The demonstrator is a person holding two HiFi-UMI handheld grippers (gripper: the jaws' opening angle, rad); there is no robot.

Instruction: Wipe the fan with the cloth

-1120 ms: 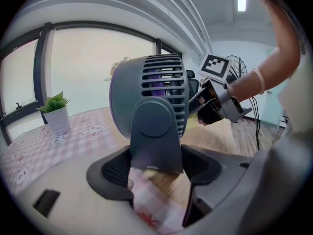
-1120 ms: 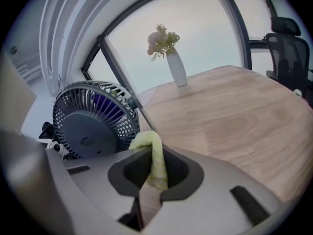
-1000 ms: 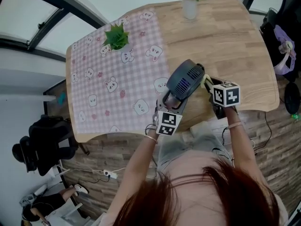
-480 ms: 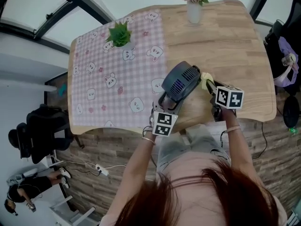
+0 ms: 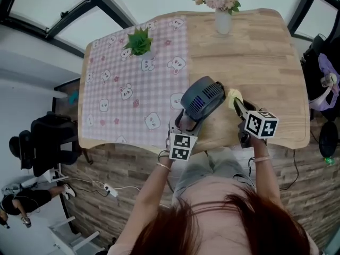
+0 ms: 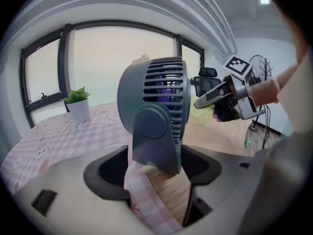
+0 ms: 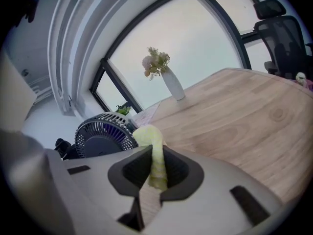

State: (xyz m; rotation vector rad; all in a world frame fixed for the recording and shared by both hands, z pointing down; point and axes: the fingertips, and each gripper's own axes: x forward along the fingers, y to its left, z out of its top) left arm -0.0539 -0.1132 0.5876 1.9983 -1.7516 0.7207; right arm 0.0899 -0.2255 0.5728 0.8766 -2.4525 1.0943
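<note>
A dark grey desk fan stands tilted on the wooden table, at the edge of the pink checked cloth. My left gripper is shut on the fan's stand, and the grille rises just ahead of the jaws. My right gripper is shut on a yellow-green cloth. The folded cloth sticks up between its jaws, and its tip sits at the right rim of the fan. The right gripper also shows beside the fan in the left gripper view.
A pink bear-print tablecloth covers the table's left half, with a small potted plant on it. A white vase of flowers stands at the far edge. An office chair is on the floor to the left.
The fan and my left gripper have shifted a little to the left on the table. The cloth in my right gripper stays at the fan's right rim.
</note>
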